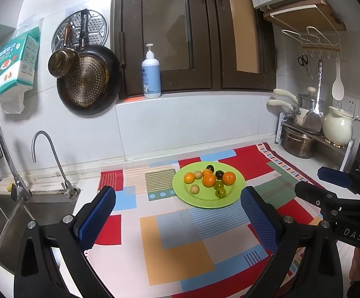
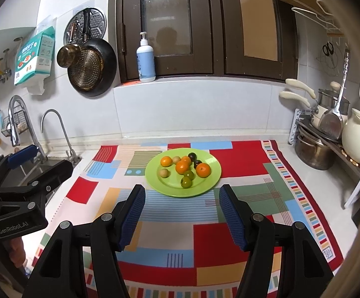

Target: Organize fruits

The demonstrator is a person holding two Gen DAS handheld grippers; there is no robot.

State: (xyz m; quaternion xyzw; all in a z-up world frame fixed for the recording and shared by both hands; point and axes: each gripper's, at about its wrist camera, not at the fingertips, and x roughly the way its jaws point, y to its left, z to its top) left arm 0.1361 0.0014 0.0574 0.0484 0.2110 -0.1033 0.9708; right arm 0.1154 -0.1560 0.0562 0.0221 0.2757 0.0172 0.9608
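Note:
A green plate (image 1: 237,185) (image 2: 212,176) sits on a patterned cloth (image 1: 180,243) (image 2: 204,243). It holds several small fruits: orange mandarins (image 1: 209,180) (image 2: 181,167), green fruits (image 1: 220,193) (image 2: 185,182), pale round ones (image 1: 194,188) (image 2: 163,173) and dark ones (image 1: 219,173) (image 2: 192,156). My left gripper (image 1: 177,214) is open and empty, short of the plate's near left. My right gripper (image 2: 182,211) is open and empty, just short of the plate's front edge. Each gripper shows at the edge of the other's view.
A sink (image 1: 3,221) with two taps (image 1: 55,159) lies left of the cloth. A rack with pots (image 1: 301,144) and a white jug (image 1: 337,128) stands at the right. Pans (image 1: 88,79) hang on the wall; a soap bottle (image 1: 151,74) stands on the sill.

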